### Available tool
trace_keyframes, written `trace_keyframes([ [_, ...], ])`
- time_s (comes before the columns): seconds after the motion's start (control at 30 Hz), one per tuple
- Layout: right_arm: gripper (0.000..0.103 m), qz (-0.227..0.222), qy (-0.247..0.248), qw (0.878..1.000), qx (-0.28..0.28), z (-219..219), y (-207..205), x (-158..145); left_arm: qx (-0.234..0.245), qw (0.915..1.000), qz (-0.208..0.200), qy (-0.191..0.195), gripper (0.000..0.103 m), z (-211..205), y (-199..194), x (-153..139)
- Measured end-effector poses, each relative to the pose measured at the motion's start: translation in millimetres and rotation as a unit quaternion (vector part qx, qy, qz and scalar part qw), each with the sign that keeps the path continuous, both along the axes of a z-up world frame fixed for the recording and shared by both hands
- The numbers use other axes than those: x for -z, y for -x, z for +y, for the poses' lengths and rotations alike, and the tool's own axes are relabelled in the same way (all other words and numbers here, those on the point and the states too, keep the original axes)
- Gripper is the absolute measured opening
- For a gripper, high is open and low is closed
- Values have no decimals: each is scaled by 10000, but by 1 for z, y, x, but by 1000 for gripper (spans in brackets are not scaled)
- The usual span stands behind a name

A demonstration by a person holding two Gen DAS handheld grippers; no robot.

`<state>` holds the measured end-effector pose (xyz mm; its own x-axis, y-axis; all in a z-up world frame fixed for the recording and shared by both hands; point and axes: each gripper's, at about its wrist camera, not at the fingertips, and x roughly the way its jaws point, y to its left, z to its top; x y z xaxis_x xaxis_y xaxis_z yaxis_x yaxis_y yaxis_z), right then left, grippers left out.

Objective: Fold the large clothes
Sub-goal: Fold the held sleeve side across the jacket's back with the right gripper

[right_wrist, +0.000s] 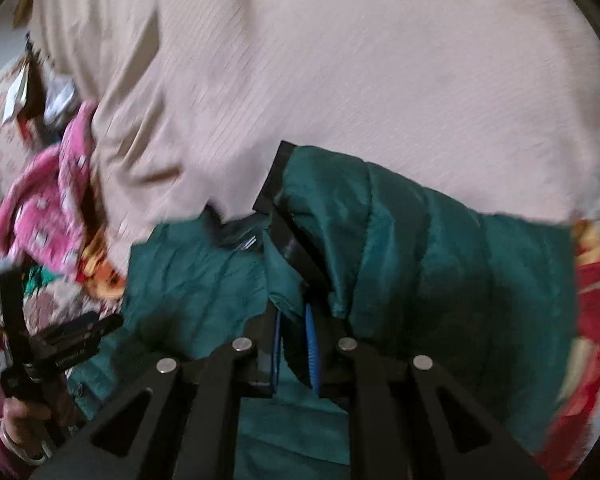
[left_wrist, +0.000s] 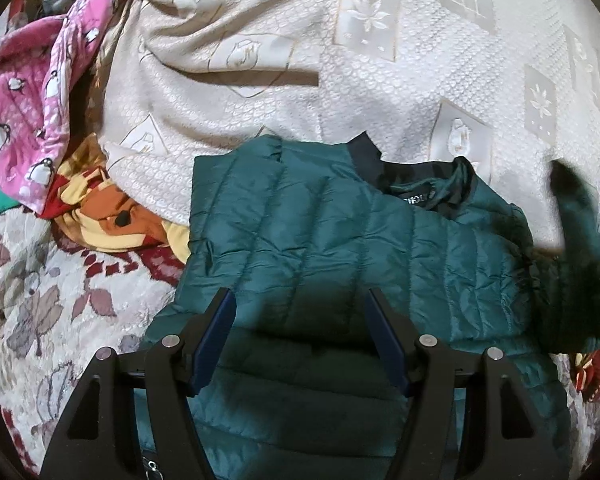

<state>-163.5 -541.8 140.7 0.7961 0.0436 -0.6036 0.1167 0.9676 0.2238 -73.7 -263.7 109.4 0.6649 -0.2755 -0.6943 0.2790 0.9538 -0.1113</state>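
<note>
1. Left wrist view. Item: green quilted jacket [left_wrist: 340, 240], lying on the bed over a cream embossed bedspread [left_wrist: 380, 60], collar away from the camera, one side panel already laid over the body. Left tongs [left_wrist: 300, 304]: jaws standing wide apart above the jacket's lower body, nothing between the pads. Adjacent: pink penguin-print garment [left_wrist: 24, 92] and an orange-and-yellow cloth [left_wrist: 112, 216], heaped at the left. Right edge: a dark smeared part of the jacket, lifted off the bed.
2. Right wrist view (blurred). Right tongs [right_wrist: 294, 320]: closed tight on a thin pinch of green jacket fabric [right_wrist: 420, 240], a sleeve or flap draped over them. The left-hand gripper [right_wrist: 60, 352] shows at lower left, held in a hand [right_wrist: 24, 420].
3. Risk: slick shell plus a shallow pinch; a fast carry may let the fabric slide out.
4. Risk: the body lies unpinned, so the pull may drag the whole jacket and undo the laid panel.
5. Risk: drift left may snag the heaped garments.
</note>
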Motion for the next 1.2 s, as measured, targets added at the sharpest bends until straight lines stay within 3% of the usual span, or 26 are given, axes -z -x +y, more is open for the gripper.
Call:
trace_keyframes([
  [0.13, 11, 575, -93, 9979, -269, 34, -40, 48, 76, 9997, 106, 192, 48, 2, -4, 1],
  [0.2, 16, 993, -237, 9943, -300, 40, -55, 75, 163, 9989, 222, 368, 48, 1, -6, 0],
  [0.27, 33, 1428, -490, 9879, -365, 41, -64, 96, 273, 9976, 352, 539, 48, -3, -8, -1],
  [0.3, 38, 1402, -579, 9876, -410, 41, -62, 97, 347, 9966, 407, 631, 48, -6, -9, -2],
  [0.37, 56, 1139, -636, 9903, -481, 39, -46, 81, 478, 9952, 439, 726, 48, -14, -11, -4],
  [0.5, 62, 851, -376, 9949, -398, 27, -12, 42, 708, 9920, 550, 886, 49, -39, -11, -5],
  [0.57, 71, 642, -200, 9972, -317, 12, 12, 18, 780, 9890, 665, 1063, 49, -51, -10, -4],
  [0.7, 79, 388, -31, 9992, 92, -21, 48, -13, 950, 9824, 795, 1402, 52, -77, -8, -1],
  [0.83, 81, 399, -127, 9976, 556, -54, 68, -17, 1245, 9772, 786, 1533, 55, -111, -5, 2],
  [1.07, 81, 292, -433, 9943, 933, -88, 95, -4, 1678, 9731, 1156, 1072, 54, -175, -10, 37],
  [1.1, 81, 293, -456, 9939, 962, -91, 97, -2, 1710, 9701, 1324, 1100, 50, -181, -12, 45],
  [1.13, 81, 294, -467, 9935, 994, -94, 100, 0, 1756, 9677, 1409, 1130, 32, -185, -12, 49],
  [1.17, 81, 296, -462, 9931, 1033, -97, 103, 1, 1764, 9686, 1401, 1052, 4, -187, -11, 51],
  [1.2, 81, 293, -443, 9927, 1087, -99, 106, 2, 1762, 9708, 1329, 940, 0, -189, -9, 51],
])
